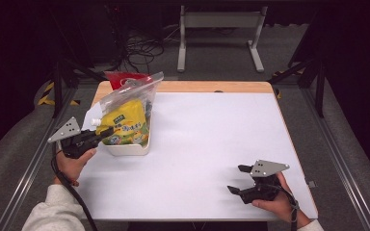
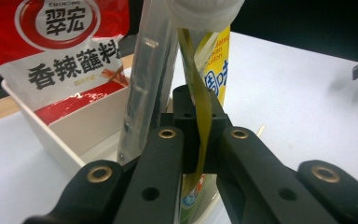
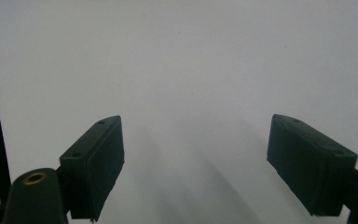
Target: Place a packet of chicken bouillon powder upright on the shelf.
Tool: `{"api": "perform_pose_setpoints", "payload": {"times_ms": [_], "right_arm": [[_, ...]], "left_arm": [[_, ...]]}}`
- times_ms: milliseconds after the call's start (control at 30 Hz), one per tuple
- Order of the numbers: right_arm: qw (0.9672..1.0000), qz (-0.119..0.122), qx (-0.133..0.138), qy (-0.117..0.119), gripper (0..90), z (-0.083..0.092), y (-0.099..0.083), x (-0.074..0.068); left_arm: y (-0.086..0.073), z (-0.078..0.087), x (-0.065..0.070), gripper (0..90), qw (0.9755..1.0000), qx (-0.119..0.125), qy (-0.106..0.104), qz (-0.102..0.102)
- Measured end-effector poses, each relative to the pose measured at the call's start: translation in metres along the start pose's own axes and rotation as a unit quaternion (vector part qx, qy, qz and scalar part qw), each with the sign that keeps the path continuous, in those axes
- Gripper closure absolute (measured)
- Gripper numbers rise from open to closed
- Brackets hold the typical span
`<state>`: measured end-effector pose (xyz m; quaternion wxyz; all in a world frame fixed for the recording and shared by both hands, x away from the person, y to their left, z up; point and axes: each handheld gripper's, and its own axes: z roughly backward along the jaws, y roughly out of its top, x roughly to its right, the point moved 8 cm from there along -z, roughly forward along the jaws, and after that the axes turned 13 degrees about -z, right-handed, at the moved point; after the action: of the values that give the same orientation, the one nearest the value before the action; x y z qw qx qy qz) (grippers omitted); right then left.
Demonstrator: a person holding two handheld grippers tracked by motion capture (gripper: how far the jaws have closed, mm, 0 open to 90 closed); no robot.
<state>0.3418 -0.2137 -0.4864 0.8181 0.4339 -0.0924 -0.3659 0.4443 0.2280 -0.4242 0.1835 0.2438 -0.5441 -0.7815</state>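
Observation:
A yellow spouted pouch (image 1: 125, 122) with a white cap stands tilted in a white bin (image 1: 127, 150) at the table's left. My left gripper (image 1: 96, 136) is shut on the pouch's edge near the spout. In the left gripper view the jaws (image 2: 198, 116) pinch the thin yellow edge of the pouch (image 2: 216, 65), under its white cap (image 2: 205, 11). A clear zip bag (image 1: 131, 94) leans in the bin behind the pouch. My right gripper (image 1: 237, 178) rests near the table's front right, open, with nothing between its fingers (image 3: 98, 163).
A red snack packet (image 1: 125, 78) stands at the bin's far end and appears large in the left gripper view (image 2: 65, 51). The white table (image 1: 212, 134) has a wooden far edge. A metal frame and cables lie on the floor beyond.

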Motion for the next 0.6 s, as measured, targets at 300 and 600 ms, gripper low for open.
{"api": "perform_pose_setpoints", "payload": {"times_ms": [300, 600], "right_arm": [[0.9999, 0.009, 0.003, -0.004, 18.8, 0.0008, 0.0020, -0.0010], [0.9997, 0.014, 0.012, -0.016, 18.8, 0.0047, 0.0049, 0.0028]], "left_arm": [[-0.0052, -0.0033, 0.0020, 85.7, 0.9989, -0.017, 0.043, 0.003], [-0.0013, 0.0047, 0.0056, 60.6, 0.9964, -0.014, 0.083, 0.008]]}}
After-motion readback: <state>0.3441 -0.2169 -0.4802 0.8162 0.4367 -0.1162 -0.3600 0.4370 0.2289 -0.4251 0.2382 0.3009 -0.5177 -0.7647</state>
